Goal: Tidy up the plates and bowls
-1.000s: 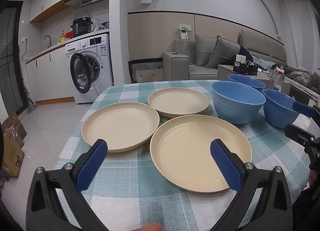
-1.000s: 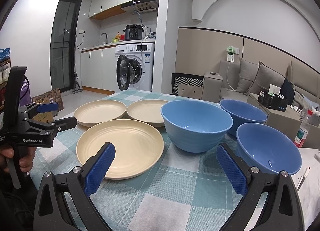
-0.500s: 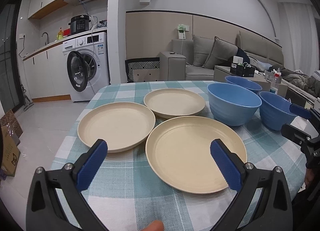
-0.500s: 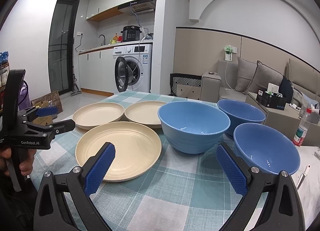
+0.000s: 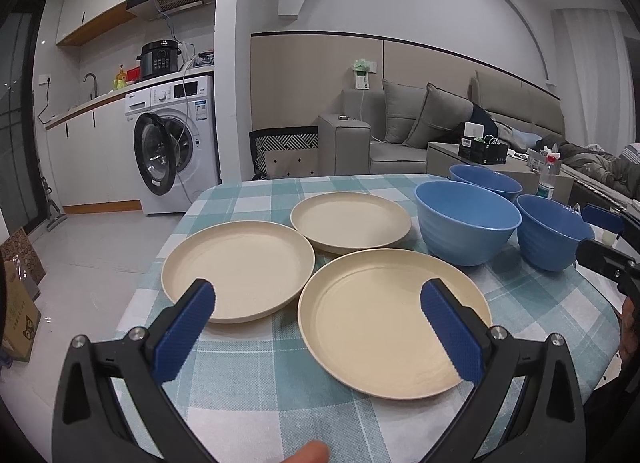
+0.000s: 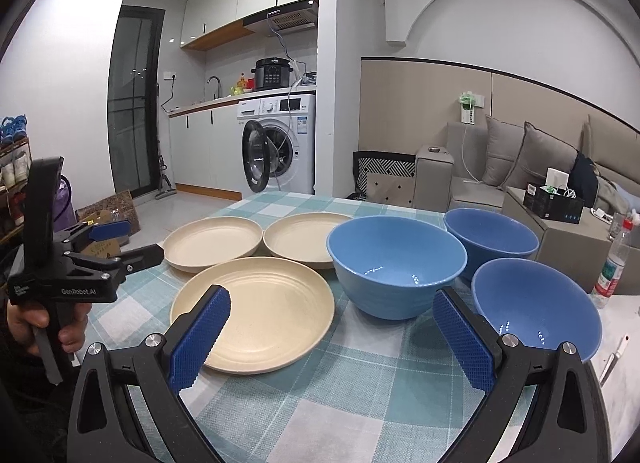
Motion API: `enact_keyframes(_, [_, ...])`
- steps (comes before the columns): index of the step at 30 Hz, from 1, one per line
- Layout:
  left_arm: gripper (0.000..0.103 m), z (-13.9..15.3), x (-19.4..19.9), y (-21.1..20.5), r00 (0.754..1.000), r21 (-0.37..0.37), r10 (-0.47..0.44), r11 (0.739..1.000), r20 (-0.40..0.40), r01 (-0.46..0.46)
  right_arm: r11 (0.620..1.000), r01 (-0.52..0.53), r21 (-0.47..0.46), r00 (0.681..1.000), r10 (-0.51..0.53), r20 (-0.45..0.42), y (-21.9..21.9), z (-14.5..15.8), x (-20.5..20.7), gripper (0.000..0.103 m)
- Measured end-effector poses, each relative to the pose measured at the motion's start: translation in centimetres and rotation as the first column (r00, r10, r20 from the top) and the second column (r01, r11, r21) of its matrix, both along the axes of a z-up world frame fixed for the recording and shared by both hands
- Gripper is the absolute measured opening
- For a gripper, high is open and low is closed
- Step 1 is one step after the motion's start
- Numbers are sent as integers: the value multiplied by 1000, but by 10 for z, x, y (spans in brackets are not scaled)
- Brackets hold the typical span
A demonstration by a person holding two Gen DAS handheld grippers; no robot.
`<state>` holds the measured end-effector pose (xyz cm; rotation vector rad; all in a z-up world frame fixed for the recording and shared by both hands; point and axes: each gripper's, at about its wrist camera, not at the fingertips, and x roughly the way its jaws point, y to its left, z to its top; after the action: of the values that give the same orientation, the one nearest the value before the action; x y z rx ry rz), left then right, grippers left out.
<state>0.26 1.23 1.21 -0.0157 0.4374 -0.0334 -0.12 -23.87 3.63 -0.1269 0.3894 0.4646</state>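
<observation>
The left hand-held gripper point(image 5: 316, 317) hangs over the near edge of the tabletop point(image 5: 256, 395), jaws spread wide and empty. The right hand-held gripper point(image 6: 330, 329) is likewise spread and holds nothing. Three cream plates lie on the checked cloth: the near plate point(image 5: 394, 321) straight ahead of the left gripper at 12 o'clock, the left plate point(image 5: 238, 265) at about 11 o'clock, the far plate point(image 5: 350, 221) beyond them; their rims sit just beside one another, whether touching I cannot tell. Three blue bowls stand upright toward 2 o'clock: the middle bowl point(image 5: 466, 221), the far bowl point(image 5: 484, 181) partly hidden behind it, and the right bowl point(image 5: 554, 237), its far side masked by the right gripper's finger in the left wrist view. In the right wrist view a hand point(image 6: 44, 327) grips the left gripper's handle at 9 o'clock. A washing machine point(image 6: 280, 143) with its door open and a sofa point(image 6: 516, 159) stand beyond the tabletop. A plastic bottle point(image 6: 612, 263) stands at 3 o'clock, partly cut off by the frame edge.
</observation>
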Motion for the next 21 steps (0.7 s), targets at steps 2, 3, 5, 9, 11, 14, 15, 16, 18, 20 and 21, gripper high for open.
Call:
enact_keyframes(2, [103, 3, 1, 0, 1000, -5, 1, 1000, -1, -1, 1000, -3, -5, 1000, 3, 2, -1, 5, 0, 103])
enact_keyframes(3, [103, 5, 1, 1, 1000, -8, 4, 1000, -3, -4, 1000, -4, -6, 1000, 4, 0, -2, 7, 1, 103])
enact_keyframes(5, [103, 8, 3, 1, 1000, -8, 7, 1000, -3, -7, 1000, -9, -1, 1000, 9, -8, -5, 12, 3, 103])
enact_keyframes(9, [103, 19, 6, 3, 1000, -2, 10, 1000, 12, -10, 999, -25, 32, 999, 26, -29, -13, 25, 8, 103])
enact_keyframes(11, [103, 24, 8, 4, 1000, 0, 15, 1000, 21, -15, 999, -24, 34, 999, 25, -32, -16, 32, 11, 103])
enact_keyframes(14, [103, 33, 10, 7, 999, 4, 30, 1000, 36, -30, 1000, -15, 14, 1000, 15, -24, -15, 43, 14, 103])
enact_keyframes(15, [103, 36, 12, 9, 999, 2, 31, 1000, 38, -31, 1000, -10, 5, 1000, 10, -22, -15, 46, 14, 103])
enact_keyframes(16, [103, 38, 13, 11, 999, -2, 34, 999, 39, -33, 1000, -8, -5, 1000, 8, -22, -14, 50, 15, 103])
enact_keyframes(18, [103, 42, 17, 14, 999, -9, 37, 999, 39, -37, 1000, -14, -12, 999, 13, -29, -12, 57, 20, 103])
enact_keyframes(20, [103, 46, 22, 17, 999, -19, 32, 999, 38, -31, 1000, -18, -20, 999, 18, -39, -11, 63, 24, 103])
enact_keyframes(21, [103, 47, 24, 19, 999, -26, 28, 999, 35, -27, 1000, -26, -18, 999, 25, -47, -10, 66, 28, 103])
